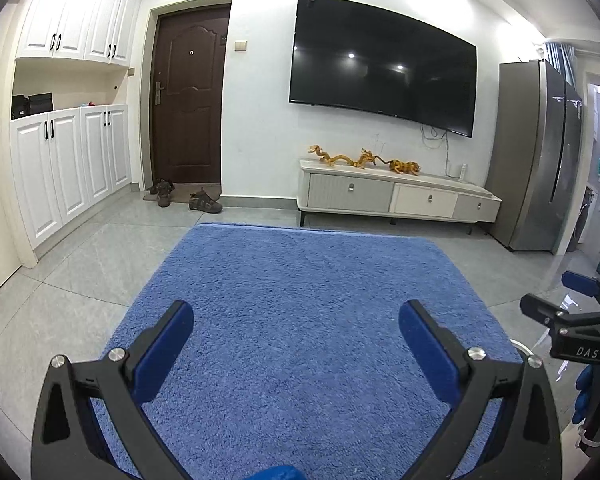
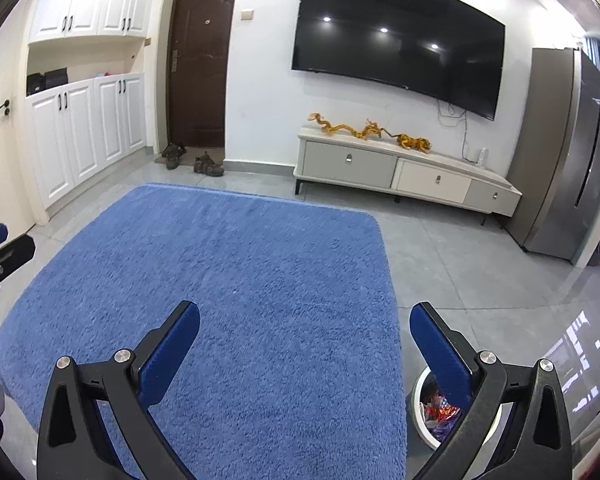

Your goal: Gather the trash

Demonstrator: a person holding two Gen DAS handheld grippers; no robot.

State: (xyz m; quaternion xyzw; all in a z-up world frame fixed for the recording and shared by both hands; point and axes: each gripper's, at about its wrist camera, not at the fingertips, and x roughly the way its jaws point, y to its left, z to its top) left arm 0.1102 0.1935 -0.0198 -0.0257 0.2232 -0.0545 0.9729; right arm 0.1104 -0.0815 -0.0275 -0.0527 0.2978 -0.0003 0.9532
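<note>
Left claw: the left claw hangs over the blue rug, fingers spread wide, nothing between the blue pads.
Right claw: the right claw is spread just as wide and empty, above the rug's right half; its right finger crosses in front of the bin.
Trash: and there it is, crumpled red and orange wrappers sitting inside the white trash bin.
Bin position: on the grey tile floor, just beside the rug's right edge, low in the right wrist view and partly hidden by the claw.
Rug: bare blue pile from both views.
Far wall: a black TV mounted above a low white TV cabinet carrying golden dragon figures.
Left side: dark brown door, shoes on the mat before it, white cupboards alongside.
Right side: a grey fridge beside the cabinet.
</note>
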